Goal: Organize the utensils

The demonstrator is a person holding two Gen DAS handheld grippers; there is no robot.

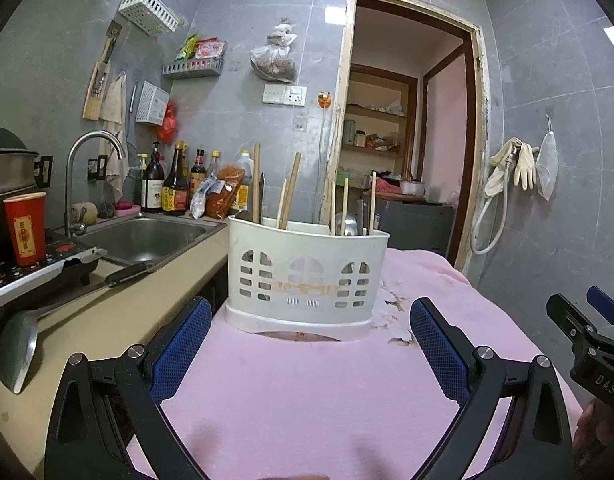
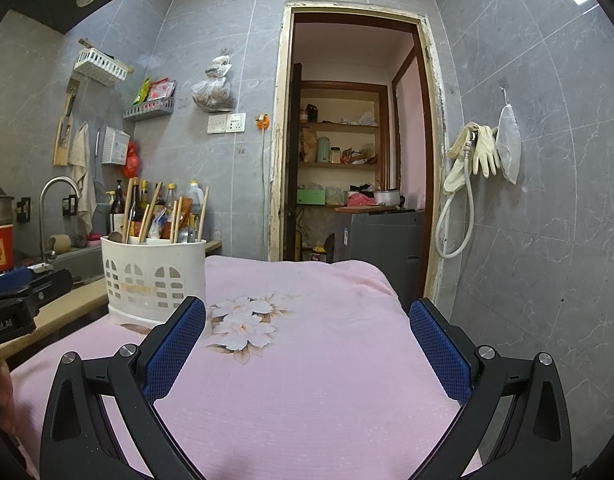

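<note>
On the pink cloth that covers the tabletop stands one white utensil holder, upright, with arched cut-outs in its front wall. Seven wooden chopsticks rise from it at differing heights, leaning at slight angles, along with one metal spoon and one dark-handled utensil whose kind I cannot tell. The left gripper sits low over the cloth, level and aimed straight at the holder, its two blue-padded fingers spread wide apart with nothing between them; the holder stands just beyond the fingertips, centred in the gap. The right gripper is held at a similar height further right, pointing across the cloth toward the open doorway, its two fingers likewise spread wide and empty; from its camera the holder lies ahead and to the left, near a flower print on the cloth. Each gripper shows at the edge of the other's view. Left of the cloth, a beige counter carries one metal spatula, one knife and one red cup, with one steel sink and one curved tap behind them. A pair of rubber gloves hangs on the right wall.
</note>
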